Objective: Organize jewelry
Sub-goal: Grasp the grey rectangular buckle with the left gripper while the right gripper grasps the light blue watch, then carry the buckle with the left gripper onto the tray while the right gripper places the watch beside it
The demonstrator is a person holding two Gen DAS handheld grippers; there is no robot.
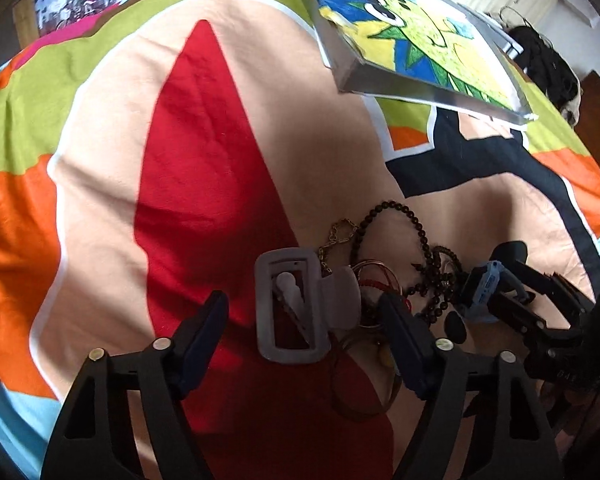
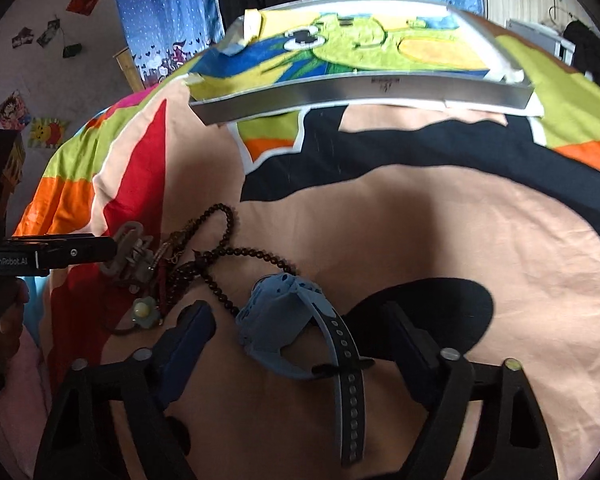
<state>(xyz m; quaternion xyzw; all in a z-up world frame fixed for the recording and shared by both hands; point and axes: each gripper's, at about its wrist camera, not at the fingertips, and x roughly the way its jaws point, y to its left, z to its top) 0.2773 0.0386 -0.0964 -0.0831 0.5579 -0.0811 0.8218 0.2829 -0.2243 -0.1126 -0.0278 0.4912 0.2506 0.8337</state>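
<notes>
Two grippers hang over the pile, both with fingers spread and pinching nothing. My right gripper point(image 2: 300, 344) has the blue watch point(image 2: 276, 332) sitting right between its fingers, low in the middle of the right wrist picture. Its dark strap point(image 2: 348, 392) runs down toward the bottom edge. My left gripper point(image 1: 304, 332) straddles a gray clip point(image 1: 288, 304). Dark beads point(image 1: 420, 256) lie tangled just right of it.
</notes>
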